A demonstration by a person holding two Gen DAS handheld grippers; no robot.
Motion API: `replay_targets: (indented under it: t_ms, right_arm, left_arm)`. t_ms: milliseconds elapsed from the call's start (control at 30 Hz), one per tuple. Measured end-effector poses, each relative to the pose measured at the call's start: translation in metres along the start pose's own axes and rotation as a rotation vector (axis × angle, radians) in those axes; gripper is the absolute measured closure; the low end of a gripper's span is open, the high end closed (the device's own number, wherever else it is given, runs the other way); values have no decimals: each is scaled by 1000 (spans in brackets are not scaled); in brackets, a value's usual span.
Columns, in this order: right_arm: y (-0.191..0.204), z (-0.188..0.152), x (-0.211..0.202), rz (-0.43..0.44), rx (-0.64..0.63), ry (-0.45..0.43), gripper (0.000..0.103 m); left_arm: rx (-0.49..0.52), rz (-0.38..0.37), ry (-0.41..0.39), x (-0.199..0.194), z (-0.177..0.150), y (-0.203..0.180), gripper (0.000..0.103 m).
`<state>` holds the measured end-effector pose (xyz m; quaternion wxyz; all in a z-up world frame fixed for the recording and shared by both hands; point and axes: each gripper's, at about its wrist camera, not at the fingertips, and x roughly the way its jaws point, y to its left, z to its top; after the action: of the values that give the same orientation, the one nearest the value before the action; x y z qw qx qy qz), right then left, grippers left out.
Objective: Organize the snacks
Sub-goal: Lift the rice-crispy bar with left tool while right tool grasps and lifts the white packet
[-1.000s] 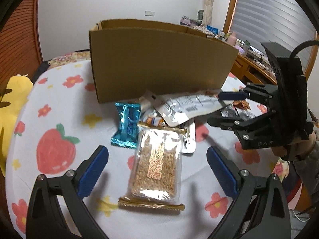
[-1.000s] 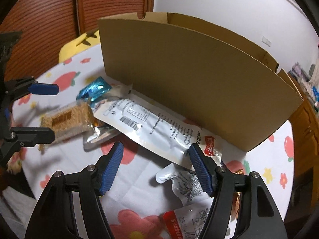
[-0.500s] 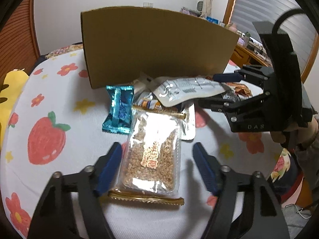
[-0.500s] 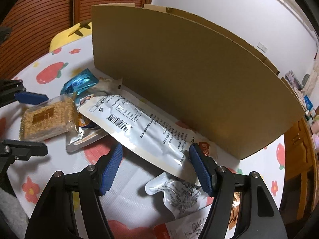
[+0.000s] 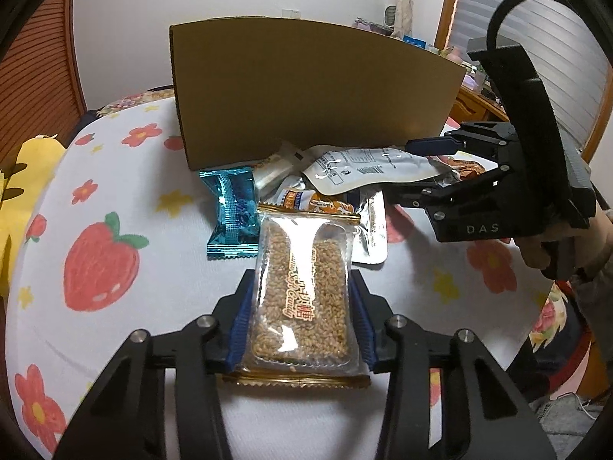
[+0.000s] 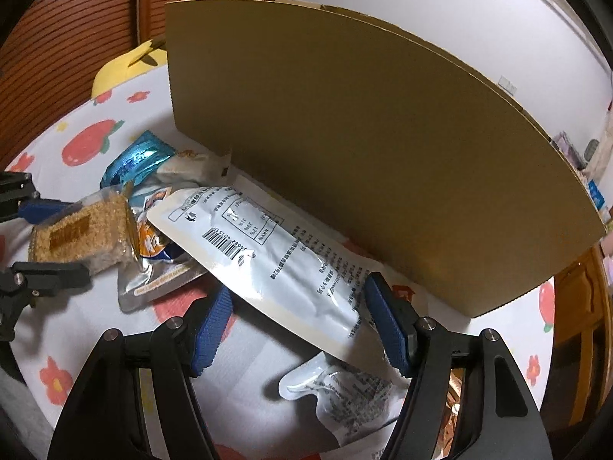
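Nearest me, my left gripper [image 5: 300,306] has just been closing, and its blue pads [image 5: 240,320] now press both long sides of the sesame candy bar [image 5: 302,291], pinching it. The bar lies flat on the fruit-print tablecloth [image 5: 115,207] with its long axis running straight away from the tongs, toward the box, so a plain lift along that line should clear it. A second ago the same jaws stood wide on either side of this bar, well clear of the wrapper.

A little farther, my right gripper [image 6: 299,329] is spread around the near end of the white printed pouch [image 6: 268,245], one pad by each long edge; I judge neither is gripping yet. The pouch lies slanted, its far end resting on the other packets. Its spread looks the same as a second ago.

Left of the bar sits a blue foil snack [image 5: 231,214]. Farthest, the cardboard box [image 5: 306,96] stands upright behind the heap, where I take the snacks to belong.
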<state>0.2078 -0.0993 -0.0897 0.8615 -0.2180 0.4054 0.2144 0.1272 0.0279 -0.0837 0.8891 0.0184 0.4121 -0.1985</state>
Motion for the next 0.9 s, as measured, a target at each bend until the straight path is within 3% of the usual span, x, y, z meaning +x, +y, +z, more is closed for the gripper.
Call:
replay_targets:
  t_ms: [100,167,333,567,800,900]
  right_arm:
    - [0,0,0,1,3,-3,33]
    - [2,-1,-3,-8,-9,-10,47]
    - [1,-6,-11,-35,-22,-23,63]
    - [1,-13,-29,-25,-2,-76,73]
    - [2,-21,-52,16,35,-129,77]
    - [0,-25,-60,16,52,-151,77]
  left_arm:
    - [-5,2,0,-2,-2,-1,59]
    - [-3,1,0,-3,-3,-2,59]
    - [-7,-9,-7,-6,-8,-4,60]
    - [-33,-18,-18,-10,-12,-1,59]
    - [-26,-7,-17,-8,-11,-3,56]
    - [-23,0,-23,-9,-12,-4,60]
